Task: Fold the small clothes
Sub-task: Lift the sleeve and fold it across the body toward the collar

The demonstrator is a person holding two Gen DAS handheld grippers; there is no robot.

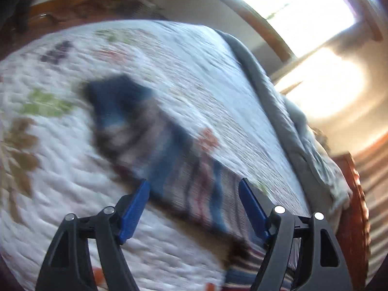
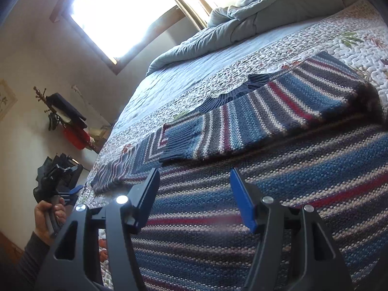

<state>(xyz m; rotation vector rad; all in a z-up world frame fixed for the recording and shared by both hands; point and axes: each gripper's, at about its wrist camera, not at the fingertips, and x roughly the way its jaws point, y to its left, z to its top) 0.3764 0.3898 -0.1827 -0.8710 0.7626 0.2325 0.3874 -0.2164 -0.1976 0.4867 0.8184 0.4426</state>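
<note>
A small striped knit sweater [image 2: 254,160], blue, grey, white and red, lies flat on a floral quilt [image 2: 359,46]. One sleeve [image 2: 278,111] is folded across its body. My right gripper [image 2: 194,177] is open and empty, low over the sweater's body. My left gripper [image 1: 194,189] is open and empty above the sweater [image 1: 169,150]; that view is blurred by motion. The left gripper also shows in the right wrist view [image 2: 72,191], held in a hand at the bed's left edge.
A crumpled grey duvet [image 2: 242,17] lies at the head of the bed. A bright window [image 2: 121,12] is behind it. A wall shelf [image 2: 70,118] with dark and red items hangs left of the bed. A wooden bed frame [image 1: 359,206] runs along the right side.
</note>
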